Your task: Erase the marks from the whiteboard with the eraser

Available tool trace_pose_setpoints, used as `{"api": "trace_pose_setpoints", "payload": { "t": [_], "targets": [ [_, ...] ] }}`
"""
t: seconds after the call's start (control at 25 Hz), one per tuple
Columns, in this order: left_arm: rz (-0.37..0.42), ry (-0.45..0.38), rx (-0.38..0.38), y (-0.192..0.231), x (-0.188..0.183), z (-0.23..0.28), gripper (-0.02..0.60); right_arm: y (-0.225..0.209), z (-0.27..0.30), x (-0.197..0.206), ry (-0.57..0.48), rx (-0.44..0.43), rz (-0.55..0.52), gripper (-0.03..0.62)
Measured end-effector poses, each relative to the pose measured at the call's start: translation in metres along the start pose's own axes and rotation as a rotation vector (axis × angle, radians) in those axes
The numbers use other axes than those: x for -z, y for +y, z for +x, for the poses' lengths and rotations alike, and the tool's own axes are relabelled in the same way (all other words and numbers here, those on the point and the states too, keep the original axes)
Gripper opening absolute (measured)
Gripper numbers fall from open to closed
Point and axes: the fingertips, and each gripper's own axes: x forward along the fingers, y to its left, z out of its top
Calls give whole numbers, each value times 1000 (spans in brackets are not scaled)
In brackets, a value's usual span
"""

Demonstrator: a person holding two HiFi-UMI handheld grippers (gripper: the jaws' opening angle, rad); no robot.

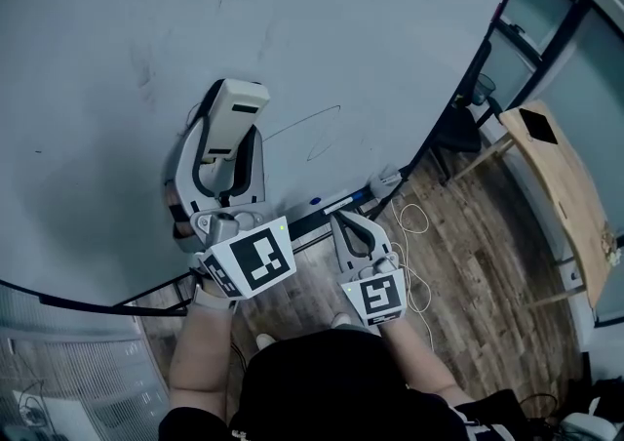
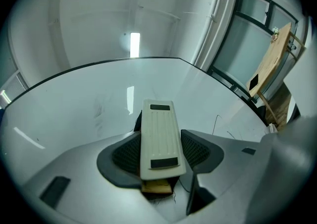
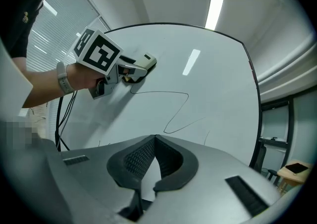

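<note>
Two fingers of left gripper pinching eraser, facing whiteboard

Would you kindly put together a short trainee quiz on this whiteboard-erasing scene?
1. True or false: the right gripper holds the eraser.
2. The right gripper's jaws are: A) wide apart; B) together, empty; C) clamped on a pen.
3. Fill in: a thin drawn line shows on the ____.
Key: 1 false, the left gripper holds it; 2 B; 3 whiteboard.
</note>
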Motion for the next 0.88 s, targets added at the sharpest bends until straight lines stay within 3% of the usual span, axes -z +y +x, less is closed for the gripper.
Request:
{"api": "trace_pose_setpoints", "payload": {
  "t": [0.4, 0.88],
  "targets": [
    [32, -3, 71, -34, 12, -5, 262, 7, -5, 11, 21, -8, 31, 26],
    [17, 77, 116, -50, 71, -38, 264, 45, 1, 22, 53, -67, 63, 26]
  ]
}}
